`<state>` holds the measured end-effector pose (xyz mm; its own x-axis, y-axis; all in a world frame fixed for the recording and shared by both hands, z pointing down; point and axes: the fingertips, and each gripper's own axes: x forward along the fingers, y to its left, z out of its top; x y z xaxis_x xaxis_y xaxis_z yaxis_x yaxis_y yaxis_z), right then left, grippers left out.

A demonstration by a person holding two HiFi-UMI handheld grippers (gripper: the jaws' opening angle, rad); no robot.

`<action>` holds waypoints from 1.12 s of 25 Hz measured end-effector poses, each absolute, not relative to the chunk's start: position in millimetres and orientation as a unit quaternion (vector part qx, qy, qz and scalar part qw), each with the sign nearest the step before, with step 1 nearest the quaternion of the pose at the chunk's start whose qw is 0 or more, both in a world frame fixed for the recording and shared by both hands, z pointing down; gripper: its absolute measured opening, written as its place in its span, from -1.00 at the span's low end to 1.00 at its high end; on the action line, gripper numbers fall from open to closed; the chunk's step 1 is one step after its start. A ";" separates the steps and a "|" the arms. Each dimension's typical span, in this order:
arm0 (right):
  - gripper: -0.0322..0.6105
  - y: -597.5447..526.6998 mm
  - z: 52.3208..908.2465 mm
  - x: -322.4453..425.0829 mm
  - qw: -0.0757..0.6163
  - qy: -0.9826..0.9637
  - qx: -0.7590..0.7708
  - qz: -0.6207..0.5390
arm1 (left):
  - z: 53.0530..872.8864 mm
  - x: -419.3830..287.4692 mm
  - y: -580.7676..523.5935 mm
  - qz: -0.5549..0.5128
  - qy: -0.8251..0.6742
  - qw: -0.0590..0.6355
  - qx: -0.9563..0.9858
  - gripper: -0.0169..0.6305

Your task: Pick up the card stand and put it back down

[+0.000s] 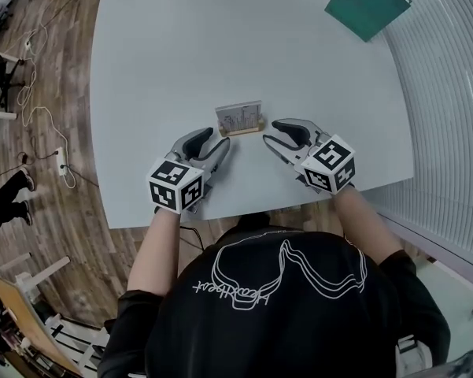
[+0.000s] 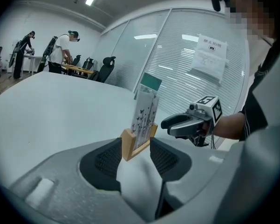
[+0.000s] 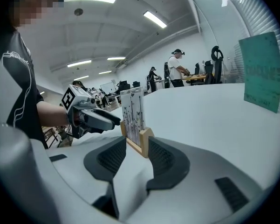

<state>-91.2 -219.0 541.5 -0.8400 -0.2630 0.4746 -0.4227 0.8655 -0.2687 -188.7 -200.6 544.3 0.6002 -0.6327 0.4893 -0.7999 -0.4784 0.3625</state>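
Card stand (image 1: 239, 120) sits upright on counter (image 1: 165, 61), centre, twd near edge. L claw (image 1: 218, 138) just left of it, R claw (image 1: 271, 132) just right, both w/ jaws apart, neither clamped on it. Green book (image 1: 367, 2) at far right corner.

nothing can be read with certainty. the black shirt (image 1: 275, 321) carries a white cursive word, upside down in the head view and too loose to spell out. the paper sheet (image 2: 208, 55) on the glass wall (image 2: 167, 73) and the green board (image 3: 262, 71) bear print too small or faint. the card in the card stand (image 1: 239, 120) shows drawings only.
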 end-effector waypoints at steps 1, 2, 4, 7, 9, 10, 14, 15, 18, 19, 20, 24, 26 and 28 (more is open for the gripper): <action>-0.41 -220.6 545.9 -91.9 0.222 -0.941 0.182 0.180 | 546.8 -188.8 -201.9 0.147 -0.422 0.288 0.847 -0.40; -0.40 -222.5 549.7 -92.7 0.227 -0.941 0.183 0.174 | 549.2 -188.9 -203.3 0.147 -0.421 0.289 0.847 -0.40; -0.40 -227.7 554.3 -95.8 0.233 -0.941 0.184 0.164 | 551.9 -190.2 -206.8 0.148 -0.423 0.286 0.847 -0.40; -0.40 -234.7 558.4 -101.1 0.237 -0.939 0.190 0.161 | 555.2 -191.9 -210.0 0.156 -0.421 0.279 0.849 -0.40; -0.40 -236.6 562.8 -102.2 0.238 -0.937 0.193 0.165 | 558.7 -190.3 -209.6 0.164 -0.418 0.275 0.850 -0.40; -0.40 -238.1 564.9 -103.1 0.239 -0.937 0.191 0.166 | 560.5 -190.1 -210.8 0.166 -0.419 0.272 0.850 -0.40; -0.40 -245.8 566.6 -106.4 0.244 -0.940 0.187 0.146 | 562.5 -188.9 -218.2 0.167 -0.425 0.266 0.849 -0.40; -0.41 -246.5 566.2 -107.0 0.246 -0.941 0.186 0.141 | 562.0 -188.5 -218.6 0.167 -0.424 0.264 0.850 -0.40; -0.44 -246.9 564.6 -109.2 0.251 -0.941 0.184 0.135 | 558.9 -188.0 -219.6 0.166 -0.424 0.263 0.851 -0.40; -0.44 -247.0 564.0 -109.5 0.253 -0.940 0.184 0.135 | 557.6 -187.5 -219.7 0.166 -0.422 0.263 0.851 -0.40; -0.45 -247.0 563.5 -109.6 0.256 -0.939 0.184 0.135 | 556.4 -186.8 -219.4 0.165 -0.420 0.264 0.852 -0.41; -0.49 -248.1 563.3 -110.8 0.265 -0.937 0.186 0.129 | 552.8 -185.1 -221.0 0.160 -0.416 0.266 0.855 -0.44; -0.50 -247.6 568.5 -111.2 0.266 -0.937 0.187 0.128 | 557.6 -186.0 -221.7 0.162 -0.420 0.264 0.853 -0.50; -0.50 -246.0 575.2 -111.3 0.267 -0.937 0.187 0.128 | 563.8 -186.9 -220.9 0.163 -0.424 0.262 0.851 -0.56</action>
